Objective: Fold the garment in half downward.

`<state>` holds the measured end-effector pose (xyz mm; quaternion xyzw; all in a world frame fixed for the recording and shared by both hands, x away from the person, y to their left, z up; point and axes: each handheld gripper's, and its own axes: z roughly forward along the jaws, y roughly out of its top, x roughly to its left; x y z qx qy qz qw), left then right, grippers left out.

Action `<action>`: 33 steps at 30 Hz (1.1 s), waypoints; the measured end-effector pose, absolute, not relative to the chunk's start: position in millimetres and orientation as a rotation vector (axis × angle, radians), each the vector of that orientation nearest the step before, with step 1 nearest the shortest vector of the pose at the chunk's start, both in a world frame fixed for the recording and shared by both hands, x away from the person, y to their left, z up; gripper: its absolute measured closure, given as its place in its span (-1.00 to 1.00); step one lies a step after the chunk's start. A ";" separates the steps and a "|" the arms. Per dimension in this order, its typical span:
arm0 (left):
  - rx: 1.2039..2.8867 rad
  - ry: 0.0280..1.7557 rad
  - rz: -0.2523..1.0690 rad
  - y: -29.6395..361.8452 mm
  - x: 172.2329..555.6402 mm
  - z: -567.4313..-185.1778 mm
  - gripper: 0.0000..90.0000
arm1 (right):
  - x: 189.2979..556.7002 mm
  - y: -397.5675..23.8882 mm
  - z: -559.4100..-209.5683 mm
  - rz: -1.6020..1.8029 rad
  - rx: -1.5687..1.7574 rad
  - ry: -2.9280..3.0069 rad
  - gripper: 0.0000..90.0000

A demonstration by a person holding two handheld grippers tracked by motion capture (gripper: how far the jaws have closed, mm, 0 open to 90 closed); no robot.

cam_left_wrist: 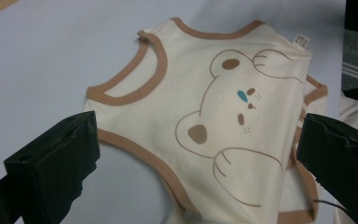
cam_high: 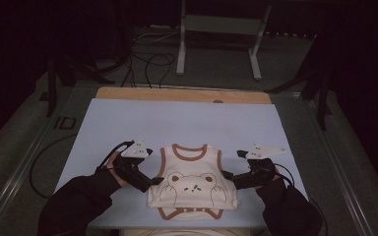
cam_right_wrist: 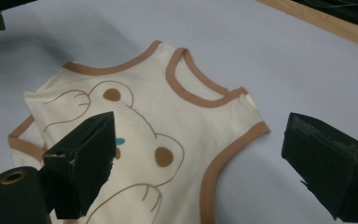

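Both forearms enter low; the left gripper (cam_high: 153, 182) and right gripper (cam_high: 228, 175) stand with jaws wide open, one at each side of the small vest (cam_high: 193, 179), which lies flat on the table (cam_high: 187, 123), neck pointing away.

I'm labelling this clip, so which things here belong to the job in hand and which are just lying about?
In the job: cream bear-print baby vest; left tongs, open; right tongs, open; pale blue mat under it.

Lying about: metal stand; floor cables.
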<state>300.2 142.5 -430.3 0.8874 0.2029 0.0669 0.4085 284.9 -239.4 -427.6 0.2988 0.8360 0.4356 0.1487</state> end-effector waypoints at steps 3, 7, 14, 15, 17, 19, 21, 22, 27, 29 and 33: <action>2.229 0.499 0.173 141.2 305.7 -428.7 -0.99 | 290.1 -240.3 -424.8 1.262 0.843 2.394 -0.78; 2.210 0.510 0.168 137.3 318.4 -431.0 -0.99 | 304.3 -238.9 -421.6 1.252 0.821 2.390 -0.77; 2.196 0.522 0.161 128.1 337.7 -441.2 -0.99 | 325.7 -233.2 -432.3 1.253 0.815 2.411 -0.73; 2.197 0.529 0.166 127.1 341.1 -443.2 -0.99 | 328.4 -231.8 -434.9 1.249 0.817 2.422 -0.73; 2.197 0.535 0.155 125.5 347.2 -447.4 -0.99 | 333.7 -229.1 -441.0 1.233 0.811 2.430 -0.73; 2.207 0.537 0.154 124.1 352.1 -451.5 -0.99 | 339.2 -226.4 -448.0 1.224 0.805 2.451 -0.73; 2.219 0.533 0.148 122.7 356.9 -455.2 -0.99 | 345.2 -224.5 -454.5 1.219 0.822 2.471 -0.71; 2.217 0.538 0.136 122.0 359.3 -457.6 -0.99 | 347.9 -223.4 -457.3 1.216 0.844 2.482 -0.71; 2.227 0.560 0.104 121.7 372.8 -469.4 -0.99 | 359.4 -218.0 -471.9 1.240 0.884 2.503 -0.70; 2.236 0.571 0.112 121.7 377.6 -475.3 -0.99 | 364.5 -216.9 -477.1 1.241 0.904 2.506 -0.69; 2.246 0.602 0.087 123.2 388.9 -486.4 -0.99 | 374.2 -212.5 -489.6 1.239 0.918 2.513 -0.69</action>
